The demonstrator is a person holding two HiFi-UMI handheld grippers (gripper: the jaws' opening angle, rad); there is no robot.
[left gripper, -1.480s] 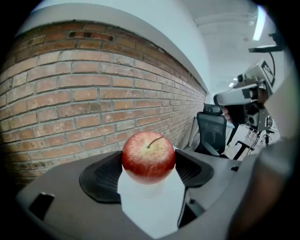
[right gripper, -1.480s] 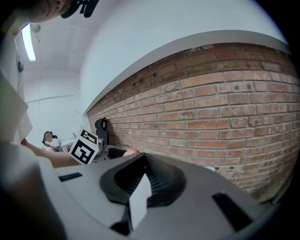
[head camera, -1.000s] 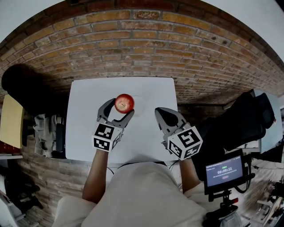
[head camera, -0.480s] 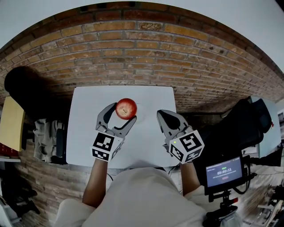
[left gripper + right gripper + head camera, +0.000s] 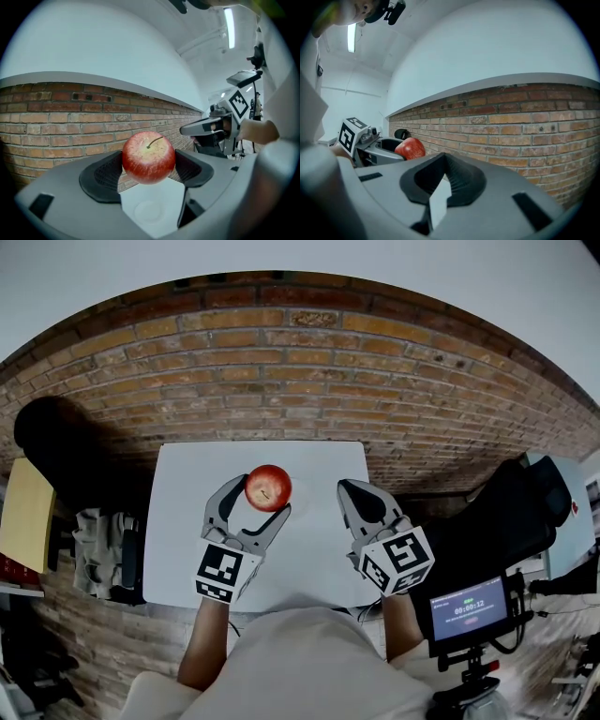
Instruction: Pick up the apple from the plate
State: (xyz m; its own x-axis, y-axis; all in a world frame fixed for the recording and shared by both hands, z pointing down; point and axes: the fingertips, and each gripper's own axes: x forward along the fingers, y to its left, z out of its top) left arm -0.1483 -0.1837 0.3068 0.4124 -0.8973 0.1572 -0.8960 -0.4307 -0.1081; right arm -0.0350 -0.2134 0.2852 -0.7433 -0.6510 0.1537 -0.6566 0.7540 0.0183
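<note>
A red apple point(image 5: 268, 487) with a short stem sits between the jaws of my left gripper point(image 5: 257, 497), which is shut on it and holds it in the air above the white table point(image 5: 178, 521). In the left gripper view the apple point(image 5: 148, 157) fills the gap between the two black pads point(image 5: 101, 174), and a pale round plate point(image 5: 149, 212) lies on the table below it, bare. My right gripper point(image 5: 360, 495) hovers to the right of the apple, jaws together and holding nothing. Its own view shows the apple point(image 5: 410, 148) off to the left.
A brick wall point(image 5: 300, 362) runs behind the table. A black chair point(image 5: 511, 502) and a small monitor on a stand point(image 5: 467, 607) are at the right. A rack of grey items point(image 5: 103, 549) and a yellow board point(image 5: 23, 512) stand at the left.
My left gripper has raised the apple a little higher above the table. The right gripper has stayed beside it, still shut.
</note>
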